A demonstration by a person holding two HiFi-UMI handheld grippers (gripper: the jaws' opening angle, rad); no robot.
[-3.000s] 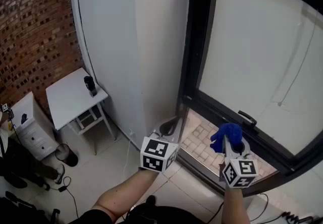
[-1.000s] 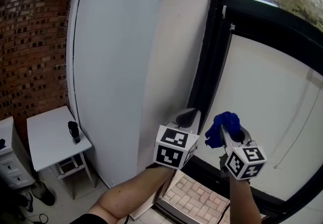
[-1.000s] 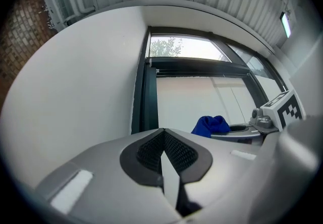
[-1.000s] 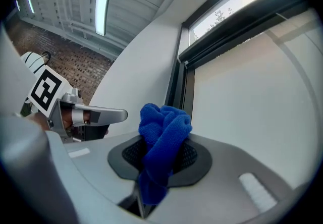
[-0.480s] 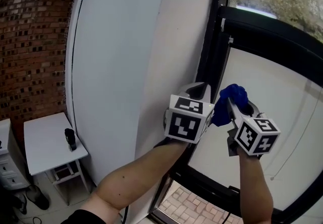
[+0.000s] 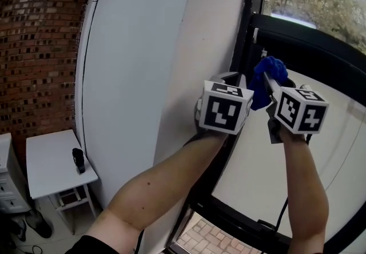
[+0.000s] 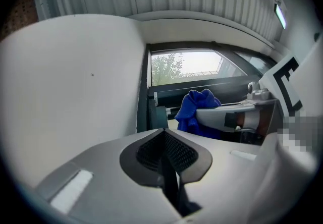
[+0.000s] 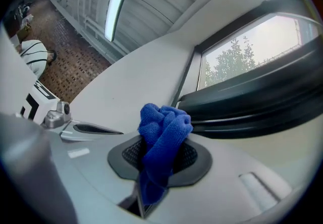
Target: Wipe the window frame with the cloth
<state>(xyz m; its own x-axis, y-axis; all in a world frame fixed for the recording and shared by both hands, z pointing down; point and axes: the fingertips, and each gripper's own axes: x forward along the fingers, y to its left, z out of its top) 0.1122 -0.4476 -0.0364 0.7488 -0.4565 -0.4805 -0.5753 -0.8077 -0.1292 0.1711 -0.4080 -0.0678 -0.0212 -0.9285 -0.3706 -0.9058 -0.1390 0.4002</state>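
no words, numbers or brand names can be read anywhere. the only printed marks are black-and-white square markers, coded patterns rather than letters. they sit on the left cube (image 6: 225, 107), behind the jaws of the left gripper (image 7: 162, 134), and on the right cube (image 6: 300, 111), behind the jaws of the right gripper (image 8: 160, 143).

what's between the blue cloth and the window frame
Nothing. In the right gripper view the cloth, clamped in the right gripper, faces the black window frame with no object between.
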